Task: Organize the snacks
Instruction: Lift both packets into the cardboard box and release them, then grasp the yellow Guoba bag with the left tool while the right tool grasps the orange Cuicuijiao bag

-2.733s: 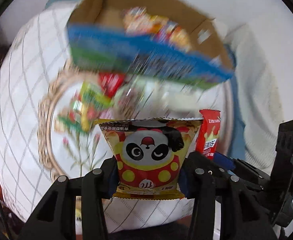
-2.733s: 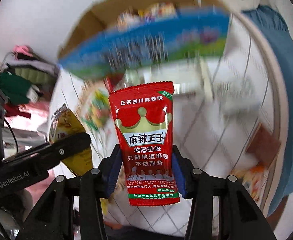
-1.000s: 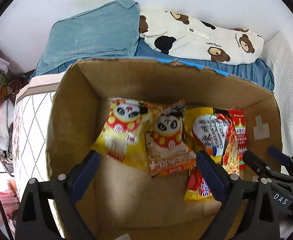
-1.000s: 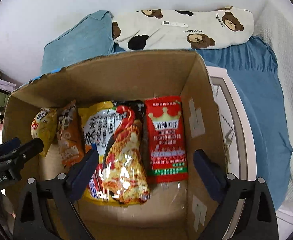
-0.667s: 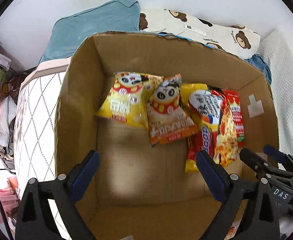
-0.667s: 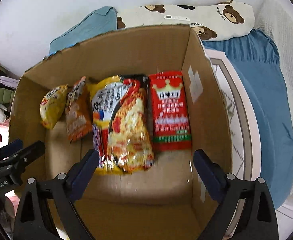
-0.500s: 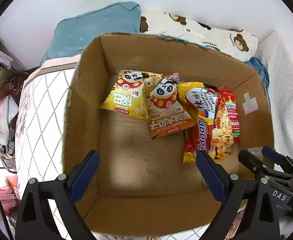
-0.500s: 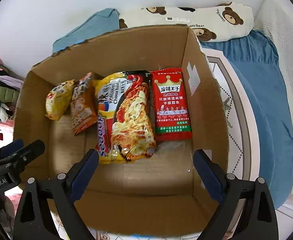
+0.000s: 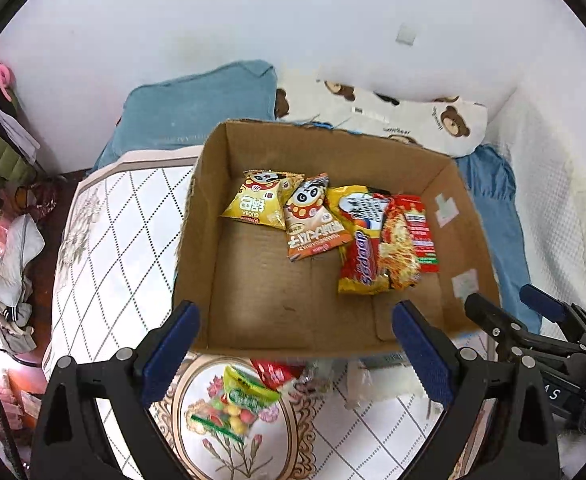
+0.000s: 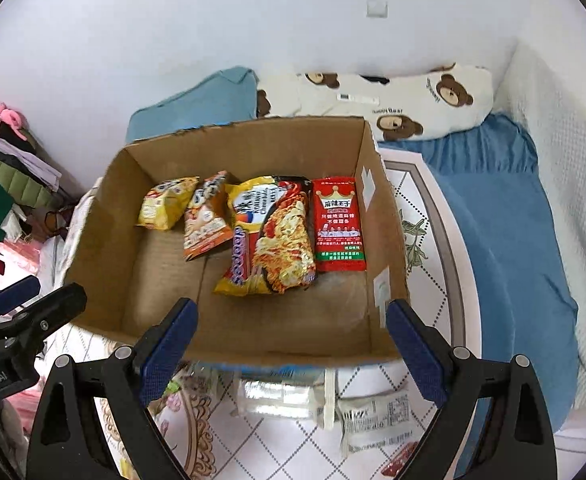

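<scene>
An open cardboard box (image 9: 197, 240) (image 10: 101, 240) stands on a round table. Along its far wall lie a yellow panda bag (image 9: 259, 204) (image 10: 167, 202), an orange panda bag (image 9: 313, 224) (image 10: 205, 220), a noodle pack (image 9: 377, 244) (image 10: 273, 240) and a red spicy-strip packet (image 9: 423, 232) (image 10: 339, 224). My left gripper (image 9: 295, 350) hangs open and empty above the box's near wall. Just as wide and empty, my right gripper (image 10: 291, 346) hovers over the same wall. On the table in front of the box lie a green candy bag (image 9: 233, 404), a red packet (image 9: 275, 372) and a white packet (image 10: 377, 420).
The table (image 9: 105, 248) has a white diamond-pattern top with a floral medallion (image 9: 233, 440). Behind it lie a blue pillow (image 9: 197, 108), a bear-print pillow (image 10: 393, 100) and blue bedding (image 10: 505, 208). Clothes (image 10: 9, 184) pile up at the left. A white wall is behind.
Both grippers, earlier shut on a panda bag and the red packet, have let them go in the box, then risen and drawn back from it. The table in front has come into view.
</scene>
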